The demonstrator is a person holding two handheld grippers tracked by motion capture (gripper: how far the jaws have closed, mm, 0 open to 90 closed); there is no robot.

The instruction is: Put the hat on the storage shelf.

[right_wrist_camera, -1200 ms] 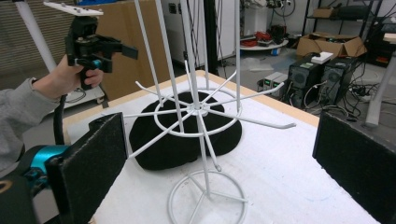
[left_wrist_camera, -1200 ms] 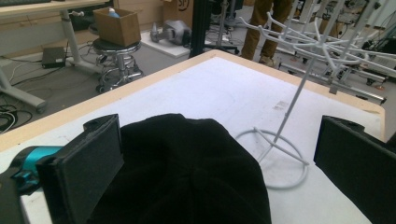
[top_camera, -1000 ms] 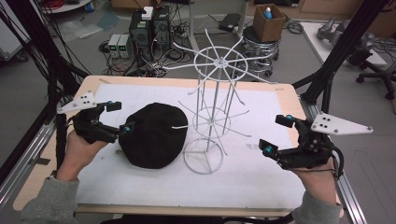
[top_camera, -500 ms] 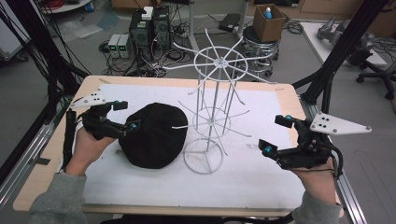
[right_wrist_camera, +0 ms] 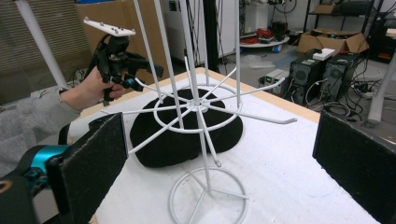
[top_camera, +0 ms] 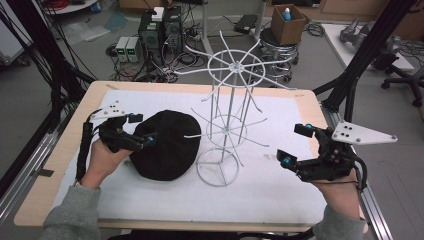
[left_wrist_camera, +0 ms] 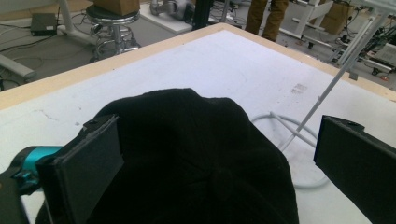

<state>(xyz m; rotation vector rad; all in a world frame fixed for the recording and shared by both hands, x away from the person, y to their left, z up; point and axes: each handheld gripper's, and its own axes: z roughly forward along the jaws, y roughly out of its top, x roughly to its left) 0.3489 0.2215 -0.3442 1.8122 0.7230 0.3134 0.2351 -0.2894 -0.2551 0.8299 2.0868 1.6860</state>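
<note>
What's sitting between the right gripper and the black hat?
The white wire rack stands between the right gripper and the black hat. The high view shows this; in the right gripper view the hat lies behind the rack's spokes.

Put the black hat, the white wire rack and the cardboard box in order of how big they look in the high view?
1. white wire rack
2. black hat
3. cardboard box, though it stands far back on the floor, so it may only look small.

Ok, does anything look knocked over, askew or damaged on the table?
Nothing stands out. The white wire rack stands upright, the black hat lies flat beside its base, and the left gripper is over the hat, jaws open.
</note>
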